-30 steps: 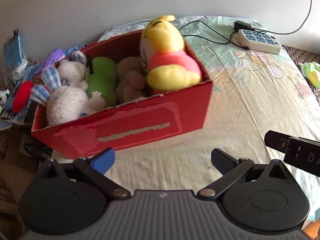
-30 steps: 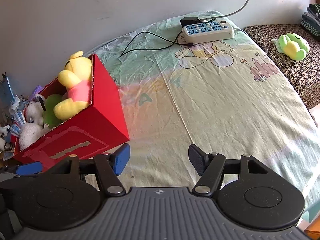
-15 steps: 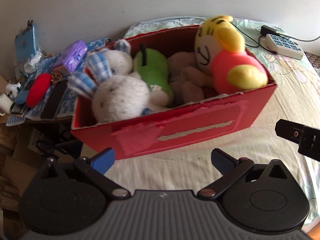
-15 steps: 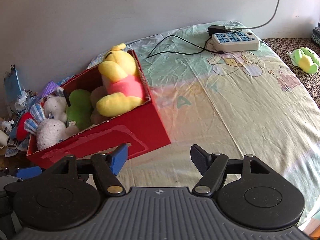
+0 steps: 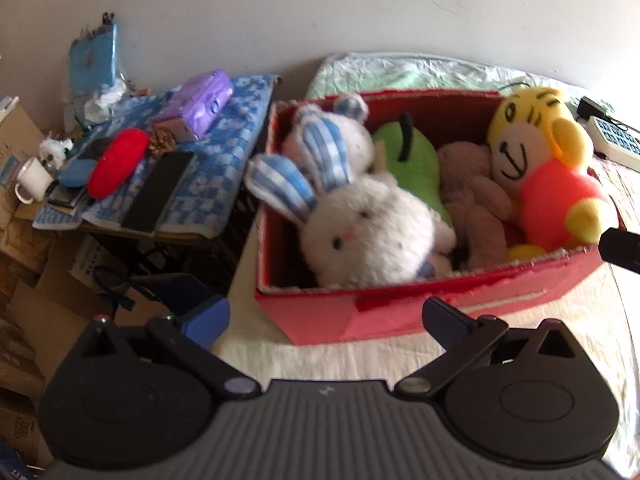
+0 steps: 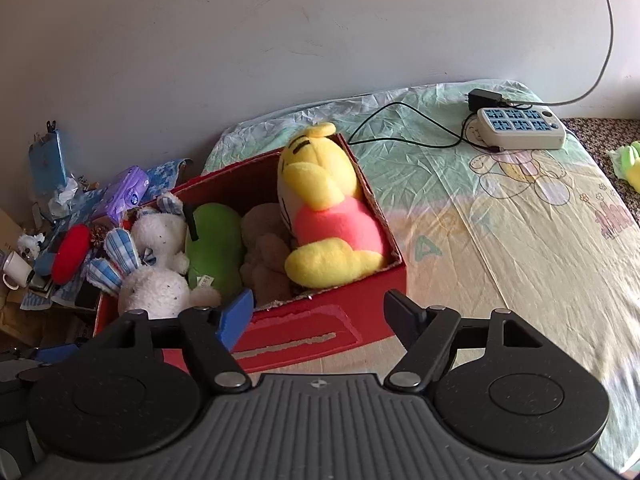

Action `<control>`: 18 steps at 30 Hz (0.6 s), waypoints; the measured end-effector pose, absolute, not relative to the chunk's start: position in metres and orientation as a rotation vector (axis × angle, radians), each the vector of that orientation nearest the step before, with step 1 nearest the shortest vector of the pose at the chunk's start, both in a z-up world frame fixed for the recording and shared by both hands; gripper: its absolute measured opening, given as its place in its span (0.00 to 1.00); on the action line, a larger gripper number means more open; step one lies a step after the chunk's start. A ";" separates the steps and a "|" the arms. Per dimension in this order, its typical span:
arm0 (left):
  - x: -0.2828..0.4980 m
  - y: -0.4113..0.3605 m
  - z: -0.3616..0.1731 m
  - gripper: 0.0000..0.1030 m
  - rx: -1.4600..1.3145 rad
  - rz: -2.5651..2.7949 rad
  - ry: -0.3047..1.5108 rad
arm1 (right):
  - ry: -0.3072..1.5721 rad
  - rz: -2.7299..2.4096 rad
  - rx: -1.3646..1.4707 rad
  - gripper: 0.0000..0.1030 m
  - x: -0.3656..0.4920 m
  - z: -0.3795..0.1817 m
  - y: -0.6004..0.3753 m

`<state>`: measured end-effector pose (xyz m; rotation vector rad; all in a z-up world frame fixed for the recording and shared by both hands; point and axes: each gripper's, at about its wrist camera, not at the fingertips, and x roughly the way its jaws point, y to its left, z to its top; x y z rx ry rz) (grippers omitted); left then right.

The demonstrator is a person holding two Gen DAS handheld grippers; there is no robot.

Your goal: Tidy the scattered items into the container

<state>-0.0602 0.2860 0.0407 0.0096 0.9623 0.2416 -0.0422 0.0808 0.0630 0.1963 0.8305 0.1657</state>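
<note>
Red cardboard box (image 6: 320,332) sits at the near left corner of a bed (image 6: 540,248) spread with a pale cartoon-print sheet, its open top packed with soft toys. Largest among them, a yellow plush in a pink top (image 6: 324,216) leans against the box's right end; beside it lie a brown plush (image 6: 264,248), a green pear-shaped toy (image 6: 214,244) and, at the left end, a white rabbit with blue checked ears (image 5: 360,232). Both tools hover just in front of the box's long side, the left gripper (image 5: 324,316) and the right gripper (image 6: 318,312) each with jaws spread wide and nothing between them. A white power strip (image 6: 520,128) and its black cable rest at the far end of the sheet. One small green-and-yellow toy (image 6: 630,164) shows at the right edge, off the sheet on a dark patterned surface, well apart from the box. Judging by the filled box, the collecting looks nearly done; the next move would call for swinging the right tool toward that last toy, closing on it and carrying it back.
</note>
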 end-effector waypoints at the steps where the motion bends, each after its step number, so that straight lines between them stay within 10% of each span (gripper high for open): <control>1: -0.059 0.287 0.043 0.99 0.014 0.250 0.956 | 0.825 0.172 0.187 0.73 -0.040 0.065 0.083; 18: -0.020 0.307 0.085 0.99 0.056 0.313 0.864 | 0.840 0.260 0.107 0.81 -0.005 0.099 0.109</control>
